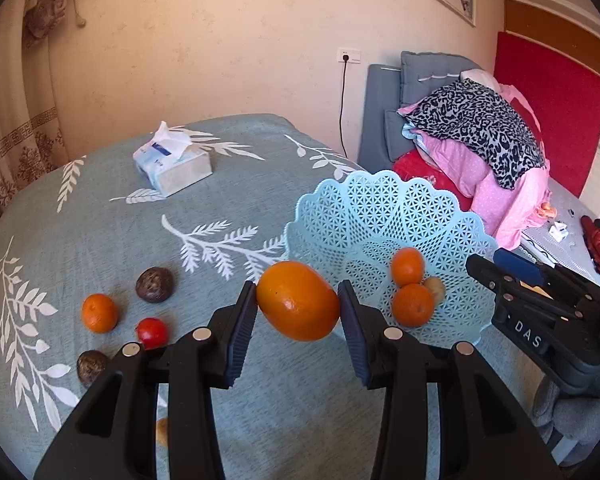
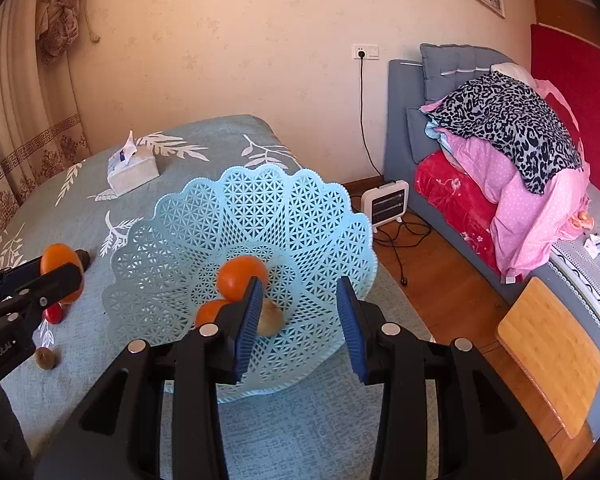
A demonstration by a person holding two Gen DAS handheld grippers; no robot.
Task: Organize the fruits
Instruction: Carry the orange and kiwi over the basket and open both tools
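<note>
Orange and smooth, the big oval orange fruit [image 1: 298, 301] sits pinched between the two blue pads of the left gripper [image 1: 299, 307], raised above the grey-blue leaf-printed tablecloth [image 1: 100, 208], just left of the pale blue perforated plastic basket [image 1: 380, 200].

The right gripper [image 2: 300, 312] holds nothing; its jaws stand apart over the basket's near wall, and a small brownish fruit [image 2: 270, 318], perhaps a kiwi, lies in the basket just beyond its left pad, beside two small oranges [image 2: 242, 276]. Only the left wrist view shows the loose fruit on the cloth: a small orange [image 1: 99, 313], a red round fruit [image 1: 152, 332] and two dark wrinkled ones [image 1: 155, 285]. Only the right wrist view shows the white heater [image 2: 384, 202] on the wooden floor [image 2: 440, 280]. The held orange has a shiny skin with a few small dark spots.
</note>
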